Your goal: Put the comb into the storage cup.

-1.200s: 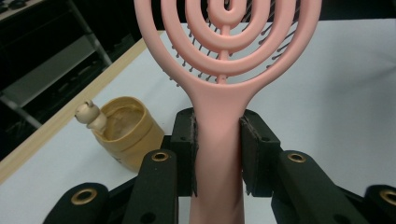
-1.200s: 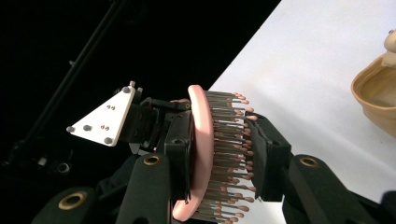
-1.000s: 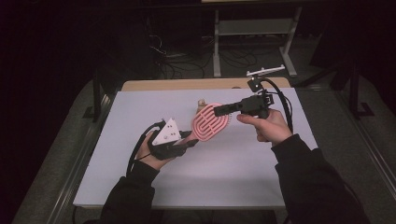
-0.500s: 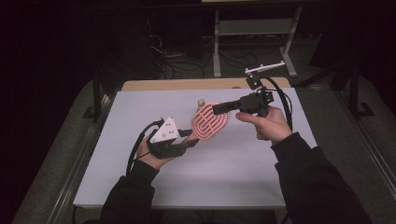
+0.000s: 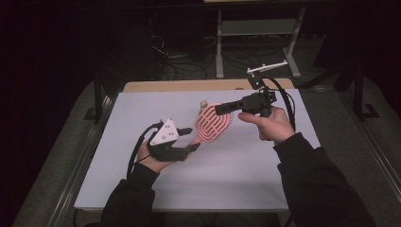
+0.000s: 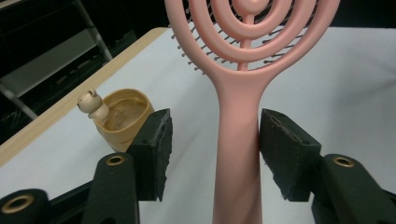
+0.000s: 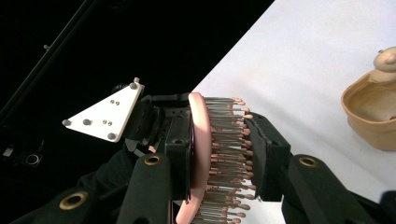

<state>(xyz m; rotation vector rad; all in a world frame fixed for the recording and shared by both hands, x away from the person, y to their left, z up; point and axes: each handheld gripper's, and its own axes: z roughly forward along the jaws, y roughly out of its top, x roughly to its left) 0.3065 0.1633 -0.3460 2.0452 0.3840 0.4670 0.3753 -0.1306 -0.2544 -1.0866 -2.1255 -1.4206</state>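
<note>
A pink vented hairbrush (image 5: 213, 124) is held above the white table between both grippers. My right gripper (image 5: 221, 109) is shut on the brush head, one jaw on its back and the other against the bristles (image 7: 229, 140). In the right gripper view the brush (image 7: 200, 140) stands edge-on between those jaws. My left gripper (image 5: 189, 138) is open around the brush handle (image 6: 238, 140). Its right pad (image 6: 285, 154) touches the handle and its left pad (image 6: 152, 149) stands clear of it.
A small tan cup with a bear figure (image 5: 204, 103) (image 6: 122, 114) (image 7: 373, 112) stands on the table just behind the brush. The white table top (image 5: 246, 179) has a wooden far edge (image 5: 189, 85). Cables and a metal stand (image 5: 255, 28) are on the dark floor beyond.
The right gripper and the brush head have drifted slightly up and back. The left gripper stays at the handle, its jaws now showing a gap.
</note>
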